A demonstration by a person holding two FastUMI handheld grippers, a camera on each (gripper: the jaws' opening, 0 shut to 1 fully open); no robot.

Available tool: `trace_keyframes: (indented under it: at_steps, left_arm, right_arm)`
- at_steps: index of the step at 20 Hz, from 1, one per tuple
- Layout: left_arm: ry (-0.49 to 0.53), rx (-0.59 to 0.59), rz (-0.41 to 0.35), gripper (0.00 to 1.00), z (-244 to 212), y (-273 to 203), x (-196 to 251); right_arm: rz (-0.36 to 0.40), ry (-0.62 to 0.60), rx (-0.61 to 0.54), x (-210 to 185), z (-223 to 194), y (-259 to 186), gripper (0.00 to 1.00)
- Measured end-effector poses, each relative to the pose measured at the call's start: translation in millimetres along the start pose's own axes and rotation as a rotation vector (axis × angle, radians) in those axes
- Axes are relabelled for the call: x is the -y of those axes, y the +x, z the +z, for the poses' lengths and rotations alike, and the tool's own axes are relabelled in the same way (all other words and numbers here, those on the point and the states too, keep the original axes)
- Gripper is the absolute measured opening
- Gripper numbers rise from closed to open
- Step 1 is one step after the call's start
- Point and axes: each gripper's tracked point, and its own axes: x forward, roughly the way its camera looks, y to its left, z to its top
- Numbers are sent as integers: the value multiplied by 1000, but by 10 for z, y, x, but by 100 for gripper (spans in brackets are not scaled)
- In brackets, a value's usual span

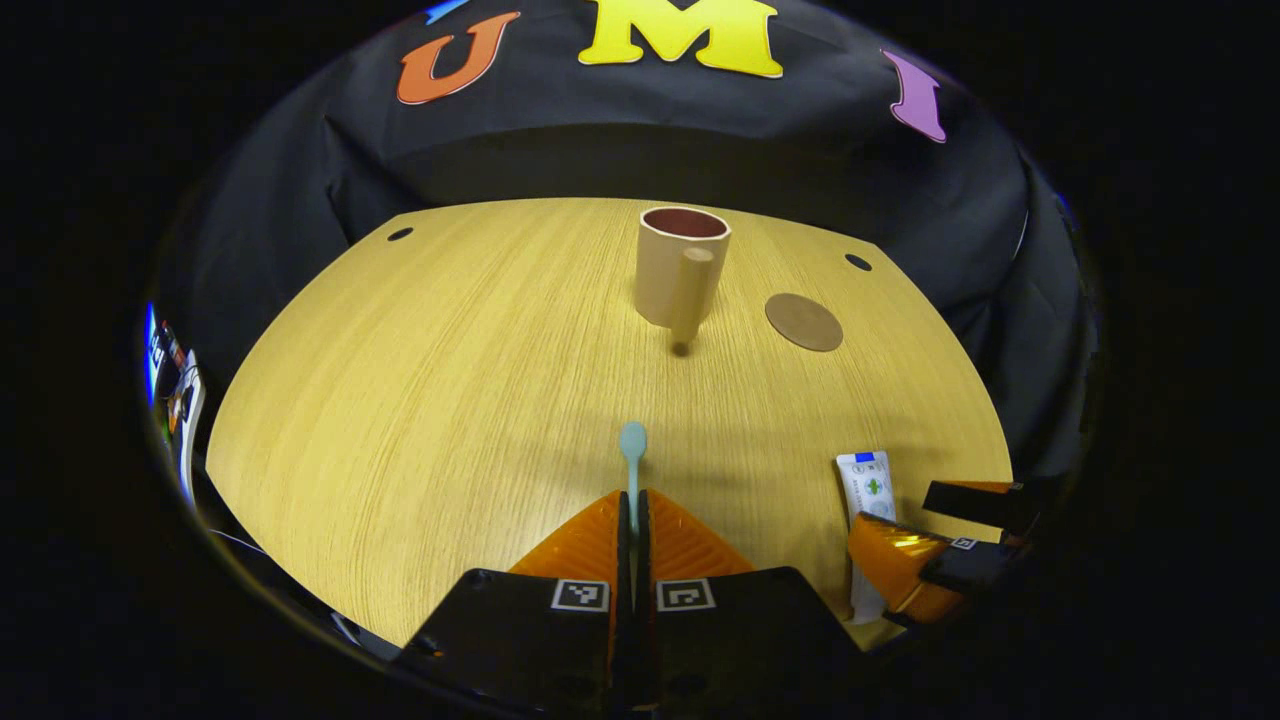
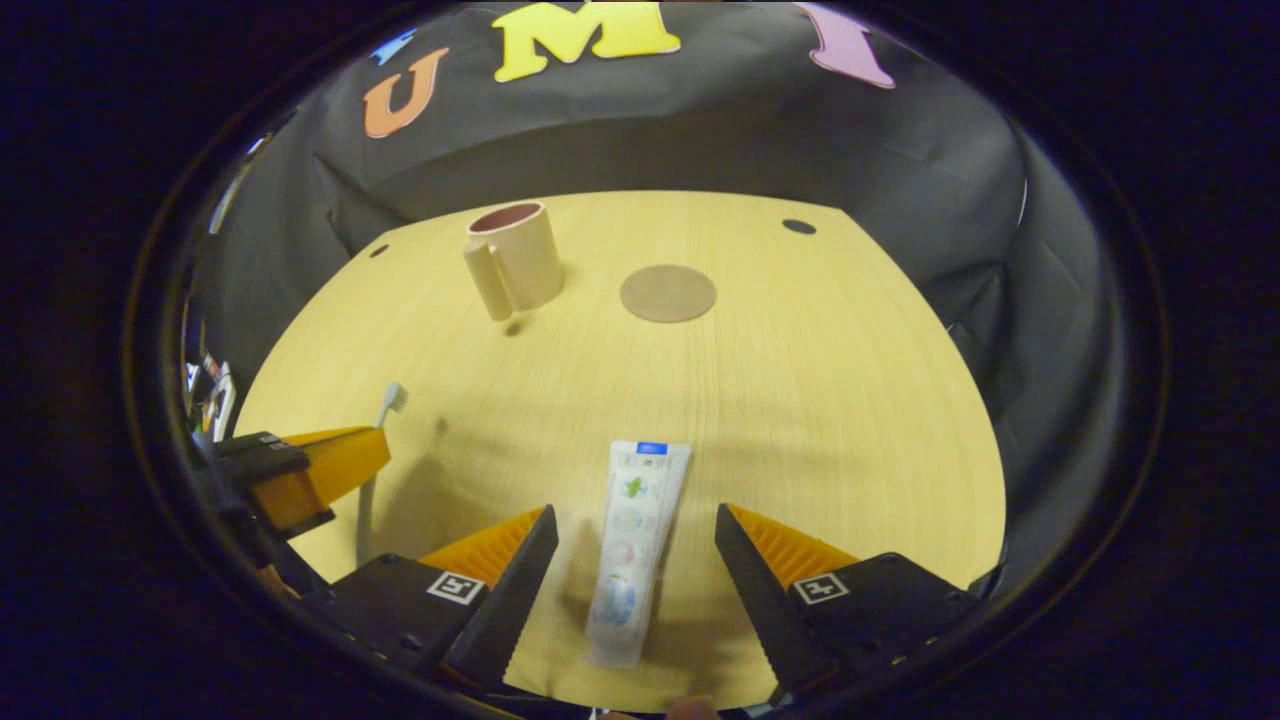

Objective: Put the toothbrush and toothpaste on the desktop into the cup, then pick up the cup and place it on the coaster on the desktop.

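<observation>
My left gripper (image 1: pixel 632 502) is shut on a pale blue toothbrush (image 1: pixel 632 442), whose head pokes out past the fingertips above the wooden desktop (image 1: pixel 420 400). A beige cup (image 1: pixel 680 262) with a dark red inside stands upright at the far middle, handle towards me. The round brown coaster (image 1: pixel 803 322) lies flat to the right of it. In the right gripper view, my right gripper (image 2: pixel 635 513) is open, low over the desk, with its fingers on either side of the white toothpaste tube (image 2: pixel 632 545), not touching it. The tube lies flat near the front edge.
In the right gripper view the cup (image 2: pixel 515 258) and coaster (image 2: pixel 668 293) stand apart at the back, and the left gripper (image 2: pixel 320 465) with the toothbrush (image 2: pixel 392 400) is at the left. Two small dark holes (image 1: pixel 400 233) mark the desktop's far corners. Black cloth surrounds the desk.
</observation>
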Motion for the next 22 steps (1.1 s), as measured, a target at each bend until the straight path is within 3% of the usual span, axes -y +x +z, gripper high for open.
trace_keyframes:
  at_steps: [3, 9, 11, 14, 17, 22]
  left_arm:
    - [4, 38, 7, 3, 184, -53, -28]
    - [19, 89, -6, 3, 413, -107, 7]
    - [18, 98, -14, 3, 439, -141, 19]
    - [16, 135, -32, 3, 541, -188, 18]
    - [21, 213, -53, 3, 817, -146, -39]
    - [34, 414, -81, 3, 1731, -167, 122]
  right_arm:
    - [7, 31, -52, -24, -72, 83, 93]
    - [-2, 15, -101, -7, -97, 186, 48]
    - [-3, 11, -103, -9, -93, 163, 45]
    - [1, 30, -92, 8, -17, 53, 23]
    - [27, 58, -48, -26, 126, -84, 23]
    - [56, 78, 76, 68, 453, -469, 23]
